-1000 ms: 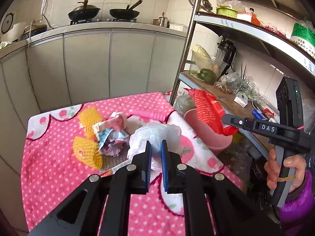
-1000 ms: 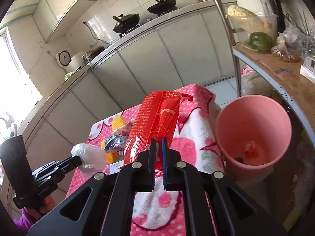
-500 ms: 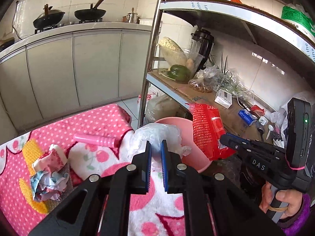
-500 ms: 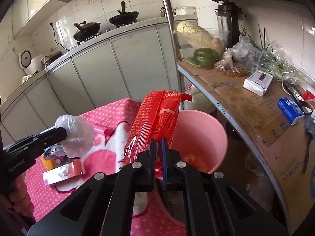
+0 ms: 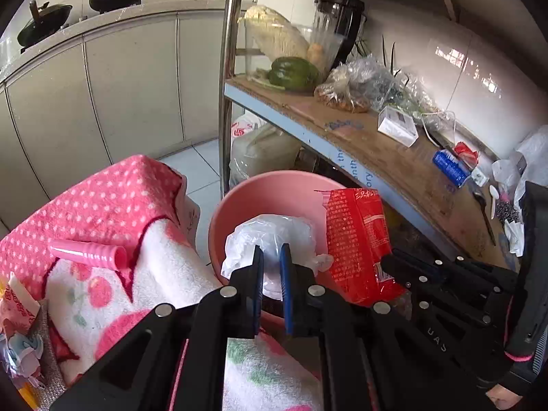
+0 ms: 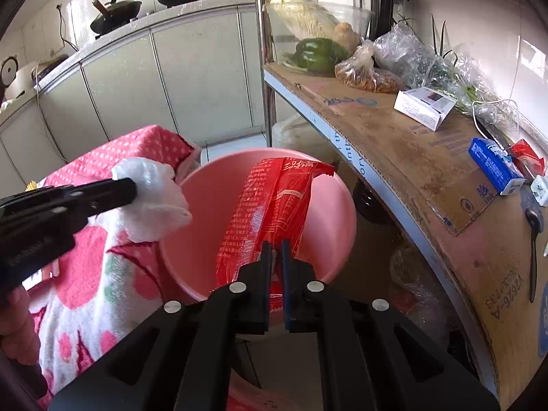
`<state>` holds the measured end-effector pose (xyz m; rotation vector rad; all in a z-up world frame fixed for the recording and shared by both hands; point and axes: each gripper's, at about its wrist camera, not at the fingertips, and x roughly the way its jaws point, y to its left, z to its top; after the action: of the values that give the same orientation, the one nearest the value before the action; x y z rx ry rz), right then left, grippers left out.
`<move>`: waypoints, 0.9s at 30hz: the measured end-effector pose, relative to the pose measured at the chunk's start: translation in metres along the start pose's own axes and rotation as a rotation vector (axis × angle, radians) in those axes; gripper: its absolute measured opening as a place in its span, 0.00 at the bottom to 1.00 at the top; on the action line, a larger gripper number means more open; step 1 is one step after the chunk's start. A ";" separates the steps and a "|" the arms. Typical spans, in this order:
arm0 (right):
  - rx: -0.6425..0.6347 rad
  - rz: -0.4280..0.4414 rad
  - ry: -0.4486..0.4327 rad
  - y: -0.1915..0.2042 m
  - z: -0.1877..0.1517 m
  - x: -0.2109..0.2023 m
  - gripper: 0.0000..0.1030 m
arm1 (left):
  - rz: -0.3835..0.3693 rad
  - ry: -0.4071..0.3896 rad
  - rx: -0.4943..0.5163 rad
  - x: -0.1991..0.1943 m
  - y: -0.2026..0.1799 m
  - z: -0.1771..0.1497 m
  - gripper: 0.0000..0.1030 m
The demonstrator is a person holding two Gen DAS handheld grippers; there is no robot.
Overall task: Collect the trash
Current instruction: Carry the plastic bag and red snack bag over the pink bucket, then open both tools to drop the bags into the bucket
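The right tongs [image 6: 276, 267] are gripping a crinkly red plastic wrapper [image 6: 270, 205] over the round pink plastic bin [image 6: 337, 205]; the left tongs [image 5: 271, 274] are pinching a crumpled clear plastic bag [image 5: 270, 233] at its rim, risking a spill outside on release.

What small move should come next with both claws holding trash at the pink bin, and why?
Probably open the right claw first. Its red wrapper already hangs inside the pink bin, so it should fall in. The left claw holds its white plastic bag at the bin's near rim, so it likely needs a little more travel inward.
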<state>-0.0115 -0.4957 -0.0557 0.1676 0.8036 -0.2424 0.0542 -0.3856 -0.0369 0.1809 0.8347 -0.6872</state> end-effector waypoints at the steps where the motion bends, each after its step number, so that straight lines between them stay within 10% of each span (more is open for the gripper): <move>1: -0.003 -0.002 0.003 0.000 0.000 0.002 0.06 | -0.001 0.015 -0.001 0.007 -0.001 -0.001 0.08; 27: 0.000 -0.047 0.053 -0.011 -0.002 0.038 0.16 | 0.007 0.110 -0.083 0.047 0.004 -0.007 0.31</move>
<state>0.0096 -0.5112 -0.0852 0.1557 0.8605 -0.2830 0.0743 -0.4026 -0.0768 0.1479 0.9655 -0.6395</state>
